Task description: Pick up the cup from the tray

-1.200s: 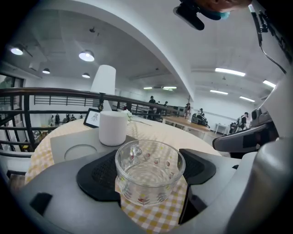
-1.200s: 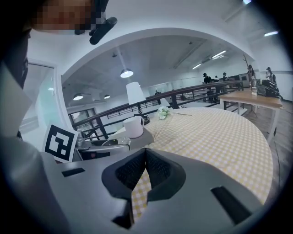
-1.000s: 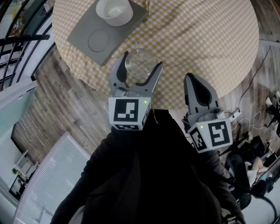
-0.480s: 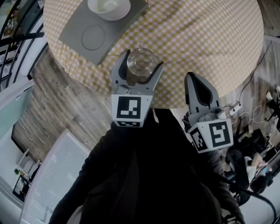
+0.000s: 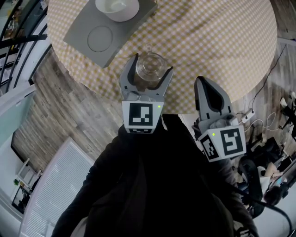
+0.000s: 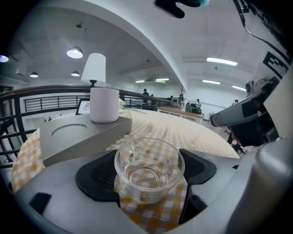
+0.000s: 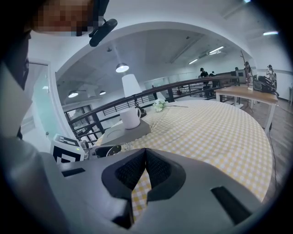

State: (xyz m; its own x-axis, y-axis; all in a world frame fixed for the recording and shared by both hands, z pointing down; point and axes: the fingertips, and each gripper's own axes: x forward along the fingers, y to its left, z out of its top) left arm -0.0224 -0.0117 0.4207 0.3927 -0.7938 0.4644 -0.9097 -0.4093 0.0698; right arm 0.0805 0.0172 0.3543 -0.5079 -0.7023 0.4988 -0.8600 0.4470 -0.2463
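A round bench (image 5: 217,41) covered in a yellow-and-white checked cloth carries a flat grey tray (image 5: 78,32) at its far left. On the tray's far end stands a white ceramic mug (image 5: 116,7). Nearer on the tray, a shallow round recess (image 5: 100,38) is empty.

The clear glass cup (image 6: 149,170) is off the tray, upright, just to the right of the tray's near corner and over the cloth at the bench's near edge. I cannot tell whether its base touches the cloth. The left gripper (image 5: 151,69) has hold of it. Its jaws stand wide, with one dark ribbed pad against each side of the glass wall.

The right gripper (image 5: 206,85) is to the right of the left one and apart from it, its tip over the near edge of the bench. Its jaws are closed together with nothing between them, and only checked cloth shows beyond the pads.
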